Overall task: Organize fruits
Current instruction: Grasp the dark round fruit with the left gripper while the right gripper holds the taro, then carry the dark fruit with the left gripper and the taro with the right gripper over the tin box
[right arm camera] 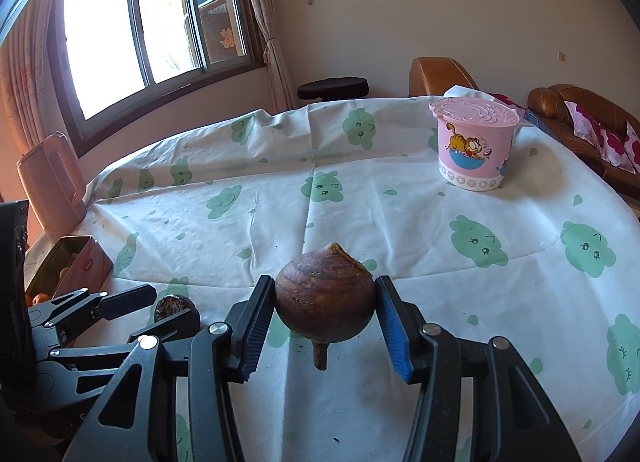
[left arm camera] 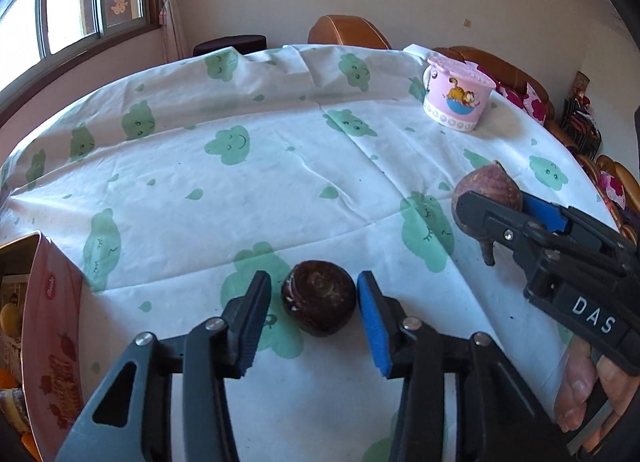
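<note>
two water chestnuts: your right gripper [right arm camera: 325, 318] clamps the purple one [right arm camera: 325, 294]; your left gripper [left arm camera: 316, 318], jaws apart, straddles the darker one [left arm camera: 319, 297] at lower centre.

left gripper [left arm camera: 314, 314] low over the surface, jaws spread wide, both pads clear on either side with visible gaps. right gripper [right arm camera: 325, 316] level, pointing forward, jaws closed in until both pads press what sits between them. seen from the left wrist, the right gripper comes in from the right edge, bare hand [left arm camera: 592, 394] wrapped on its handle. grippers side by side, near each other.
</note>
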Demonstrator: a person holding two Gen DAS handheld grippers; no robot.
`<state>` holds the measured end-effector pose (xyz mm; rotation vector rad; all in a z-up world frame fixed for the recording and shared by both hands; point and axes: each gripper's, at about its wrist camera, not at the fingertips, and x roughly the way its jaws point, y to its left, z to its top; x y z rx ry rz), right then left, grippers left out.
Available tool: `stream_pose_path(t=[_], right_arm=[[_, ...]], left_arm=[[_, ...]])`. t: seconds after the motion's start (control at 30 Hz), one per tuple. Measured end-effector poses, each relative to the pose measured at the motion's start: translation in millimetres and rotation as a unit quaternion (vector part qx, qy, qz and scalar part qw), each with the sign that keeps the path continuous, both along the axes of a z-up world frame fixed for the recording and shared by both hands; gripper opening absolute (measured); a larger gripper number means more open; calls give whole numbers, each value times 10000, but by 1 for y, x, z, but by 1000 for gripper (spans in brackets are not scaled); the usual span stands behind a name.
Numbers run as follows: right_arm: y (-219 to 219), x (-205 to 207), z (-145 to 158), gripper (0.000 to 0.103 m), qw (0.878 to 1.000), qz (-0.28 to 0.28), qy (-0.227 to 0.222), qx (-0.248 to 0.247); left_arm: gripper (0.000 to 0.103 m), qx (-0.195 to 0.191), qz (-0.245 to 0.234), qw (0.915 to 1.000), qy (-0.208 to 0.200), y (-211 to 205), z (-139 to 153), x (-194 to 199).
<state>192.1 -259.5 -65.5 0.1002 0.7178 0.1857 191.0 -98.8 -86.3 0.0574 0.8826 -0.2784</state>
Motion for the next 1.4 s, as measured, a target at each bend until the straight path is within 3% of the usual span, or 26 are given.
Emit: stream_pose_path(t=[0.77,1.4], right_arm=[[8,-13,9,53,9987,332,-387,-25],[9,-28,18,53,9960,337,-823,-52]], left_arm=[[38,-361,233,9972,-604,17,17,-13],[38,-329,313,9933,-1060,18,27,-27]])
